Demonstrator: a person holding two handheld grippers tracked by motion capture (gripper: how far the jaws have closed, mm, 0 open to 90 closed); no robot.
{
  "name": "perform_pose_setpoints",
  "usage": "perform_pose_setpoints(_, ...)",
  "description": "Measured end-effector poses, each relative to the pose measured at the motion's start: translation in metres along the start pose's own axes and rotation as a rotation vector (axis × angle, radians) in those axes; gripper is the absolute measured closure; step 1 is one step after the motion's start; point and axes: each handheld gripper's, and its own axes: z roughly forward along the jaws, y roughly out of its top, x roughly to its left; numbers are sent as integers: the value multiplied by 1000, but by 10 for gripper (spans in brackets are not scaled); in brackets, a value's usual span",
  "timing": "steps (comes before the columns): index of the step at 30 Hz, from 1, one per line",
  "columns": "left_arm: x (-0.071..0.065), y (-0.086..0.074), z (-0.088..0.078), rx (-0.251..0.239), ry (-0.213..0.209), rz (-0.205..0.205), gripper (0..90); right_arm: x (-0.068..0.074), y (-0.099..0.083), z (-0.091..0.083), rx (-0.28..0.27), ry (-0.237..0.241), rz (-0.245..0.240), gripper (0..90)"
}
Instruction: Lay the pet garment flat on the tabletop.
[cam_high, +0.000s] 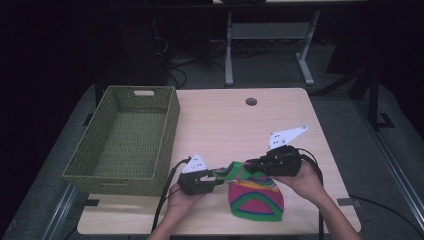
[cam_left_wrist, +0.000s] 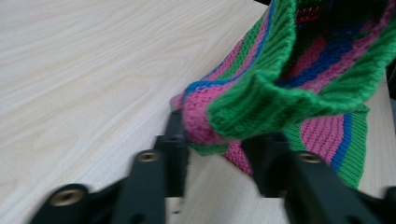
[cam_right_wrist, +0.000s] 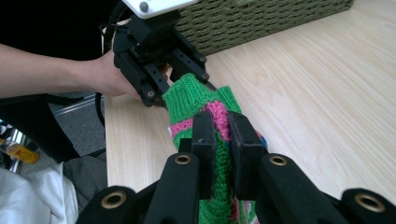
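Note:
A knitted cap (cam_high: 256, 199) striped green, pink and blue lies near the table's front edge, its upper end lifted off the wood. My right gripper (cam_high: 249, 168) is shut on that raised end; in the right gripper view the pads (cam_right_wrist: 205, 135) squeeze the pink and green knit (cam_right_wrist: 189, 95). My left gripper (cam_high: 220, 178) faces it from the left. Its jaws stand on either side of the cap's green ribbed rim (cam_left_wrist: 261, 107), still well apart, with bare table showing between them below the knit. The left gripper (cam_right_wrist: 180, 84) also appears just behind the cap in the right gripper view.
A green woven basket (cam_high: 169, 131) with nothing in it stands at the table's left side. The light wooden table (cam_high: 225, 125) has a round cable hole (cam_high: 251, 101) near its far edge. A metal desk frame stands on the floor beyond it.

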Motion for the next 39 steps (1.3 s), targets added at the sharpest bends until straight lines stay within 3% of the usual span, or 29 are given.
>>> perform_pose_setpoints(4,1,9,-5,-19,-3,9,805,-5,-6,-5,-5,-18,14,817)
perform_pose_setpoints(10,0,20,-6,1,9,32,821,-17,-20,-12,-7,-55,49,816)
perform_pose_setpoints(18,1,46,-9,31,37,75,824,-21,-28,-13,-2,-86,71,817)
perform_pose_setpoints(23,8,58,-7,83,52,63,822,-24,-25,-9,-11,-111,73,816)
perform_pose_setpoints(28,16,63,-1,107,70,40,823,-36,-23,-5,-22,-123,106,810)
perform_pose_setpoints(30,19,62,6,129,76,27,822,-42,-23,-2,-5,-117,117,810)
perform_pose_setpoints(32,23,62,12,142,84,26,821,-48,-23,2,24,-143,107,810)
perform_pose_setpoints(39,32,61,27,146,77,-27,818,-73,-30,7,18,-165,186,803)
